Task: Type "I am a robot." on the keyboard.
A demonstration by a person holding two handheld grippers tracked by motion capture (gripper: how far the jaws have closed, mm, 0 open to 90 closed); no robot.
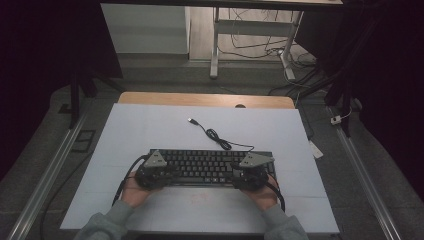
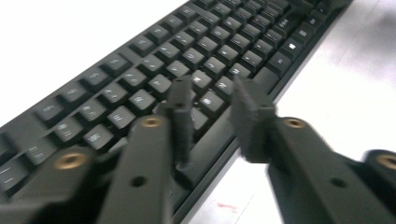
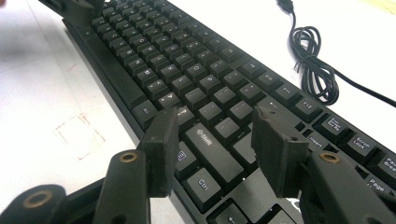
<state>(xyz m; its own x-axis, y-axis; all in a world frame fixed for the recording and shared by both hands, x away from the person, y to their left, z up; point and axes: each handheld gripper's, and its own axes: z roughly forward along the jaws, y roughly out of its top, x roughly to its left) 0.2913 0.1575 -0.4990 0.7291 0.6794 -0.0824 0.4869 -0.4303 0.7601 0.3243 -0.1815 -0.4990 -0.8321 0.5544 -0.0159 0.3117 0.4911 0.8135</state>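
1. Keyboard [image 1: 207,166]: a black full-size board lies flat on the white surface [image 1: 150,130], near the person's edge and roughly square to it, which puts both ends within easy reach of the two hands.
2. Its cable [image 1: 220,140] runs off the far edge, loosely coiled, with the plug [image 1: 191,120] lying free on the surface. Unplugged and slack, it should not hold the board back if it is shifted.
3. Left hand-held gripper [image 2: 212,112]: it hovers over the keyboard's left end, jaws parted with a clear gap, and nothing sits between them. One jaw is above the keys near the front row, the other over the front edge of the case. The picture is blurred, so whether a pad grazes a key I cannot tell. It reads as released.
4. Right hand-held gripper [image 3: 217,140]: it is poised over the right end, above the lower rows near the Ctrl key [image 3: 204,183]. Its jaws are spread apart and clasp nothing; the keys show plainly in the gap.
5. Each hand [image 1: 135,192] comes in from the near side, so the jaws point away from the person along the board. That mirrored stance suits working the keys or taking the case at both ends, in my judgement.
6. Beyond the surface stand a table frame [image 1: 250,45] and floor cables.
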